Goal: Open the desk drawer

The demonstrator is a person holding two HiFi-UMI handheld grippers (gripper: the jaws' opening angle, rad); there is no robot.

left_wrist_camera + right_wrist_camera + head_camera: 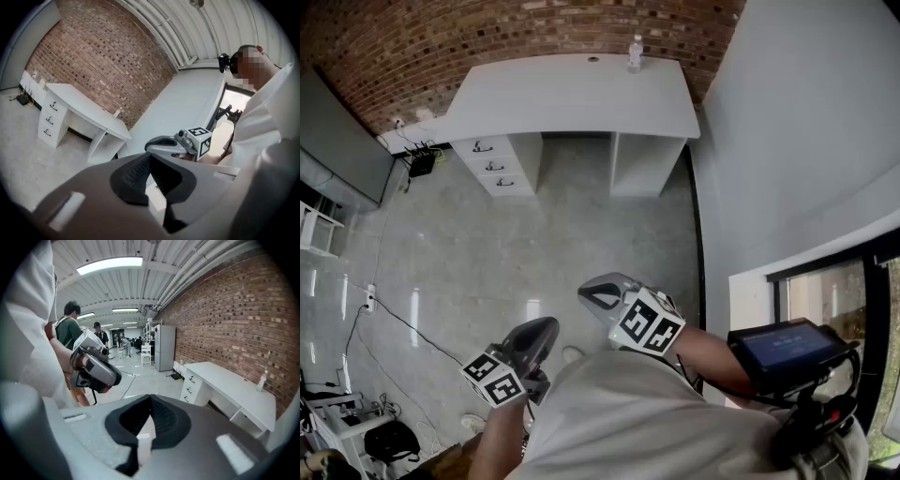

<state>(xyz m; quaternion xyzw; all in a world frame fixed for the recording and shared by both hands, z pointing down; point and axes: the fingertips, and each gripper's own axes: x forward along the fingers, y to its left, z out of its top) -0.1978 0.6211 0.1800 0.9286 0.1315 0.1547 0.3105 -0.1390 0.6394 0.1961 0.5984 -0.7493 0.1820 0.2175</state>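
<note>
Both tongs are held low and close to the person's body. They are well apart from the white surface [572,94], which stands far ahead of them against the brick wall [487,37]. A stretch of grey floor [534,244] lies between the tongs and the surface.

The left tongs [546,330] are drawn narrow. Their ribbed black pads [133,171] meet at the tips with nothing between them. The right tongs [598,296], just beside and slightly ahead of the left pair, are the same: the pads [164,416] are together at the tips and grip nothing.

The three drawers [494,166] sit stacked under the surface's left end, ahead and to the left of the left tongs. The top drawer [483,146] and the two below it are pushed flush, each with a small dark handle, so their contents are hidden.

An open-fronted compartment [647,164] sits under the surface's right end, ahead of the right tongs. Its inside is too shadowed to make out.

A clear bottle [635,53] stands upright near the surface's far edge, beyond the right tongs. Whether it holds liquid cannot be told.

A black power strip [422,161] lies on the floor just left of the drawers. Behind the right tongs, a lit screen [787,345] sits by the person's right forearm.
</note>
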